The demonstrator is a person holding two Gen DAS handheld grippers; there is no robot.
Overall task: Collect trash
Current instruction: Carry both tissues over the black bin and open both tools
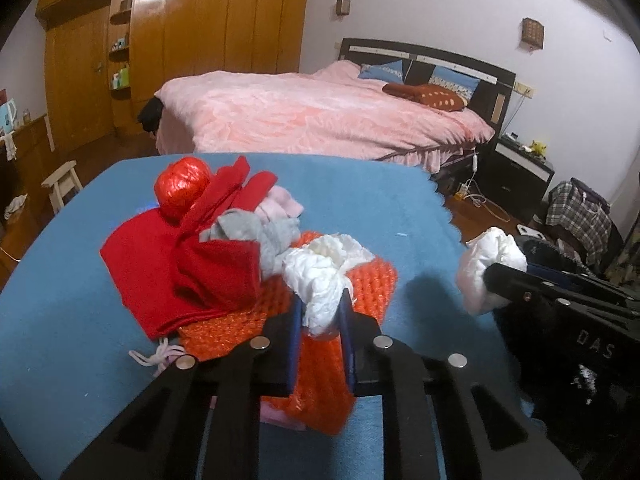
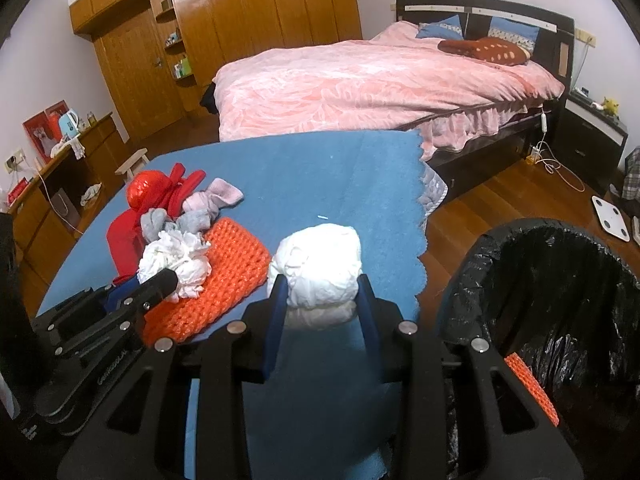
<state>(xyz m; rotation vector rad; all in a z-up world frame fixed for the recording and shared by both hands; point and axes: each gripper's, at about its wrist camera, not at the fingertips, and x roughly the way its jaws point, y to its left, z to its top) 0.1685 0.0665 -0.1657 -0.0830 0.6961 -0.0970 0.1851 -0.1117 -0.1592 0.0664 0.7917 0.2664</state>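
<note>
Left claw (image 1: 322,312) clamped on crumpled tissue (image 1: 320,276) above orange mesh (image 1: 332,304). Right claw (image 2: 323,300) clamped on white wad (image 2: 316,268) beside black-lined bin (image 2: 560,280). Lettering "DAS" legible on right claw body.

Matt blue terry-like cloth (image 2: 304,168) over the table, crinkled white tissue wad (image 2: 316,272), crumpled white paper clump (image 1: 320,276), knobbly orange bubble-wrap sheet (image 2: 224,280), glossy red plastic ball (image 1: 182,188), soft red felt cloth (image 1: 160,272), shiny wrinkled black bin liner (image 2: 560,280), polished wooden floor (image 2: 500,192).

Warm, fairly dim indoor light glares off the far wardrobe (image 1: 208,40), while fisheye bending darkens the corners and near edges look soft.
</note>
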